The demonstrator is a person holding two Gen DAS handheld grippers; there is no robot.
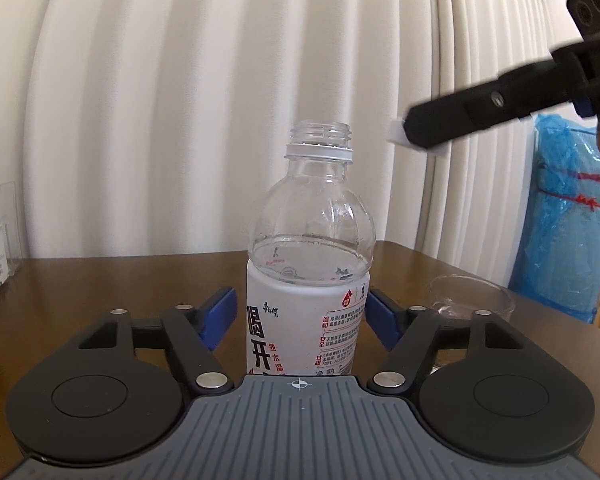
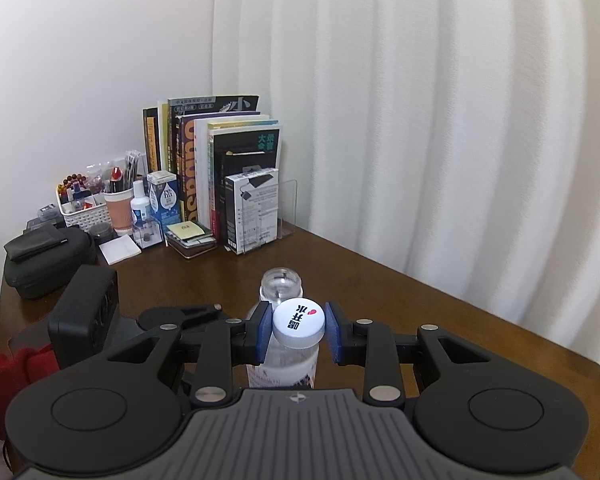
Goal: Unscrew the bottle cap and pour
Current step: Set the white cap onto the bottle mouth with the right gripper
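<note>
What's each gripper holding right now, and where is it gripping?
The left gripper clamps the bottle around its labelled body. The right gripper holds the white cap by its sides, off the bottle's open neck.

a clear plastic bottle (image 1: 310, 256) with a white label is seen upright on the table, its threaded neck uncapped, water reaching the label's top. its white printed cap (image 2: 299, 323) is seen lifted off, above the bottle's shoulder.
</note>
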